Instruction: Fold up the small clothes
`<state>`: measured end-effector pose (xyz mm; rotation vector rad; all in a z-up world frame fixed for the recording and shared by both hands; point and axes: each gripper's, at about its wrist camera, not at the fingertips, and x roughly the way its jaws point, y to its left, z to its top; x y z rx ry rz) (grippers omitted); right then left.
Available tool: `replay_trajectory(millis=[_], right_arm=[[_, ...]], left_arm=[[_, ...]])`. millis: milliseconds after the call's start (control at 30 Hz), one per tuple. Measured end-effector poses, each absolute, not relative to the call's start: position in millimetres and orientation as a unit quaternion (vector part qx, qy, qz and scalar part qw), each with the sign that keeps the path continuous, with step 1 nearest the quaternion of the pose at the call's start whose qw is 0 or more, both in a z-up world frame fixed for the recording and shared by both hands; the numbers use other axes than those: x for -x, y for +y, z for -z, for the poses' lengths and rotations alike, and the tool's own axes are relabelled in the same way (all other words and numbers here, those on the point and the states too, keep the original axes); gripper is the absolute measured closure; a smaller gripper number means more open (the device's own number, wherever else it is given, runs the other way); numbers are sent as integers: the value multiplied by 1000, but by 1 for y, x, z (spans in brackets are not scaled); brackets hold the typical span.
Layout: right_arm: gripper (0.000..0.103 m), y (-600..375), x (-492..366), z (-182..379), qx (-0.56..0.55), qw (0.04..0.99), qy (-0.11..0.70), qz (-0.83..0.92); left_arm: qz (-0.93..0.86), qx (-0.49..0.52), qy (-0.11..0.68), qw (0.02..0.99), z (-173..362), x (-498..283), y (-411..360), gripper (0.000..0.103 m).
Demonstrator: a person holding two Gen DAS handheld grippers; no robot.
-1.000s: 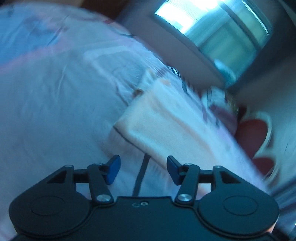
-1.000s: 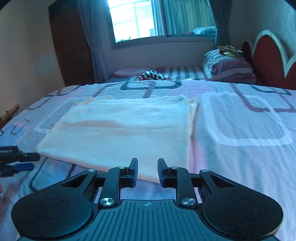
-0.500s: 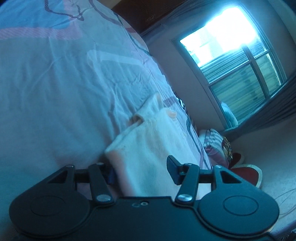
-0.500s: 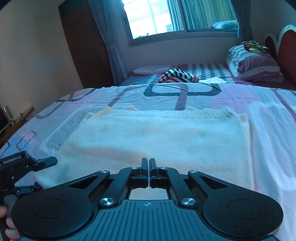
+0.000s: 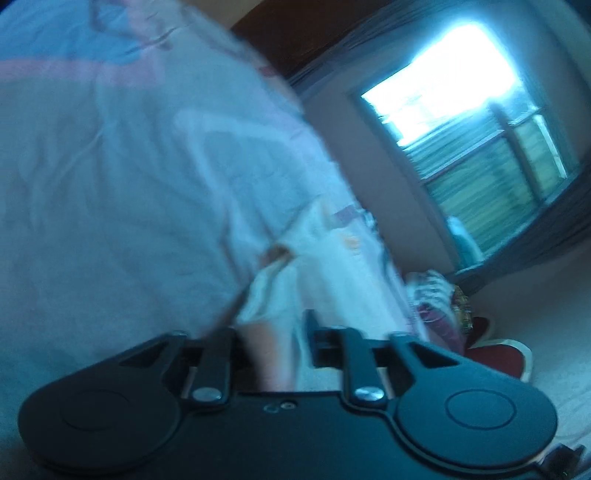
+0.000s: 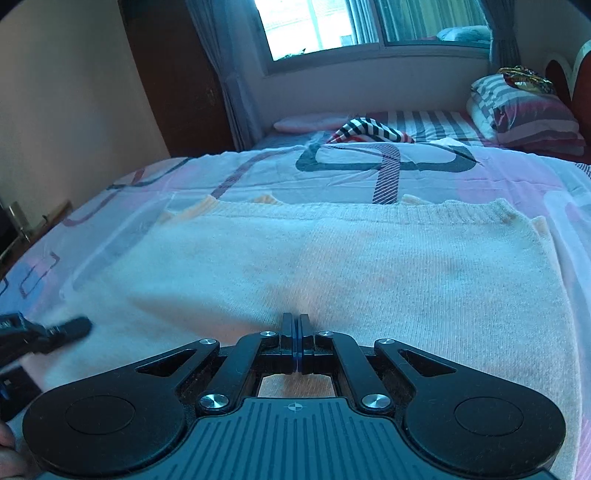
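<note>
A cream knitted sweater (image 6: 332, 266) lies flat on the patterned bedsheet (image 6: 480, 173), partly folded. My right gripper (image 6: 295, 325) is shut on the sweater's near edge, fingers pressed together. My left gripper (image 5: 273, 332) sits around the sweater's left corner (image 5: 314, 266), with cloth between its fingers; the view is blurred and the jaws have narrowed onto the fabric. The left gripper also shows at the left edge of the right wrist view (image 6: 48, 332).
A striped garment (image 6: 369, 131) and a pink pillow (image 6: 310, 123) lie at the far side of the bed. Striped pillows (image 6: 524, 110) and a red headboard (image 6: 569, 81) stand at the right. A window (image 6: 369, 22) and dark wardrobe (image 6: 177, 74) are behind.
My right gripper closed on the sweater's near edge and moved forward over it. My left gripper moved onto the left corner and its fingers narrowed on the cloth.
</note>
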<state>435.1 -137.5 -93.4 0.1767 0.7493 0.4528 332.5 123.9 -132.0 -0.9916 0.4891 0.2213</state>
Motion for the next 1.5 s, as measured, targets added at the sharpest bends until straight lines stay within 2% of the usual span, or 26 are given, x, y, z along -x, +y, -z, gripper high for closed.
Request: replay_trajectory(millis=[100,133,167,300,467,567,700,733,767,800,833,867,933,967,1000,1033,1100,1333,1500], right_arm=[[103,-138,-435,95,-79,902,362,-222],[103,-139,-435,95,-83,901,363,-222],[103,-141,-436,95,-87,900,365,-222],[103,-152,-440,94,-119,895,369,-223],[103,-223,-428,77,-225,900,332,-169],[103,-274,-418,69,-261,902,318,-129],[103,-337,-402,63,-306,895,312,-92],[103,-349,-399,63,-315,892,312,-87],[103,-358,-396,64,-325,889,313,-86],[103,-366,-394,65,-335,884,314,-86],[103,-373,-392,65,-345,879,318,-86],[103,-377,-391,65,-350,876,320,-88],[101,-380,-388,63,-358,872,319,-98],[100,-378,-386,62,-360,870,319,-107],[90,-376,-386,62,-362,868,319,-115],[71,-373,-387,61,-361,869,317,-122],[57,-360,-391,60,-357,868,314,-144],[57,-314,-414,69,-316,855,366,-189],[58,-302,-431,87,-301,845,398,-194]], left_arm=[[-101,480,230,841,130,-338,128,82],[-97,474,235,843,127,-341,127,95],[-90,466,238,847,122,-344,125,97],[-33,371,233,898,73,-358,90,97],[61,245,266,930,25,-382,12,97],[111,186,289,932,15,-390,-40,97],[168,145,336,915,34,-393,-104,96],[187,133,366,902,46,-398,-123,90],[199,126,399,886,59,-401,-139,75],[207,119,435,869,71,-403,-152,66],[217,111,458,855,78,-402,-161,49],[227,104,452,856,76,-396,-164,44],[237,97,417,872,60,-383,-154,44],[232,99,400,881,52,-380,-143,39],[218,105,383,892,43,-380,-131,36],[197,112,366,903,37,-382,-118,32],[146,121,341,921,29,-392,-92,31],[49,110,378,918,54,-437,-44,34],[39,135,411,901,74,-434,-29,31]])
